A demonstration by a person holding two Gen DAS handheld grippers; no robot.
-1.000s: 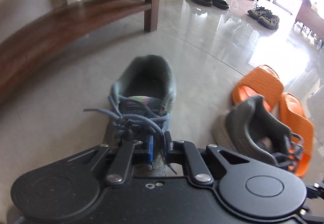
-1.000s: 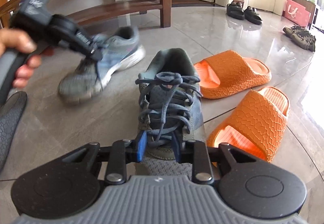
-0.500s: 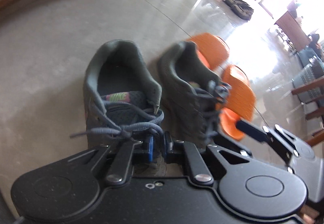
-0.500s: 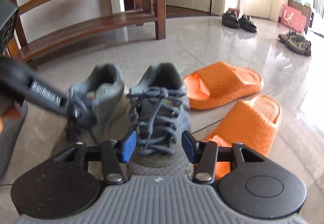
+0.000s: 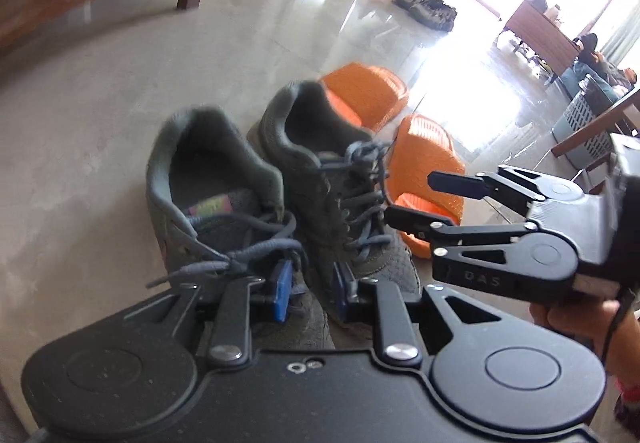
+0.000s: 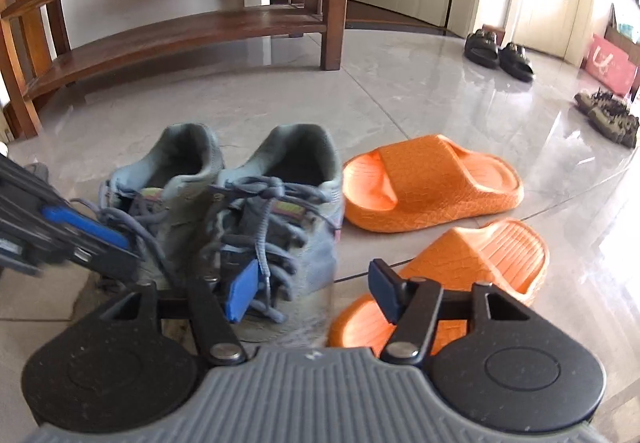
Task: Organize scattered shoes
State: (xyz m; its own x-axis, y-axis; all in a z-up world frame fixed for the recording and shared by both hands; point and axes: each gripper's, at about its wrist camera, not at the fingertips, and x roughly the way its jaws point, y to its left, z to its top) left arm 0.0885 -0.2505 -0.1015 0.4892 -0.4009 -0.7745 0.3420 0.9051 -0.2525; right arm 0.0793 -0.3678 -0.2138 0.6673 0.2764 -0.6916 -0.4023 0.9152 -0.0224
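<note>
Two grey lace-up sneakers stand side by side on the floor, heels away from me. The left sneaker (image 5: pixel 208 179) (image 6: pixel 176 179) sits under my left gripper (image 5: pixel 310 293), whose blue pads are a little apart over its toe. The right sneaker (image 5: pixel 320 163) (image 6: pixel 288 199) lies in front of my right gripper (image 6: pixel 312 291), which is open wide and empty just above its toe. The right gripper also shows in the left wrist view (image 5: pixel 420 199). Two orange slides (image 6: pixel 432 183) (image 6: pixel 480 263) lie right of the sneakers.
A wooden shoe rack (image 6: pixel 180 31) stands behind the sneakers. A pair of black sandals (image 6: pixel 500 51) and a pair of olive shoes (image 6: pixel 608 117) sit farther off on the glossy tiles. A pink bag (image 6: pixel 610 61) leans by the far wall.
My left gripper brought the left sneaker beside the right one and has let its pads part. My right gripper opened wide and drew back from the right sneaker.
</note>
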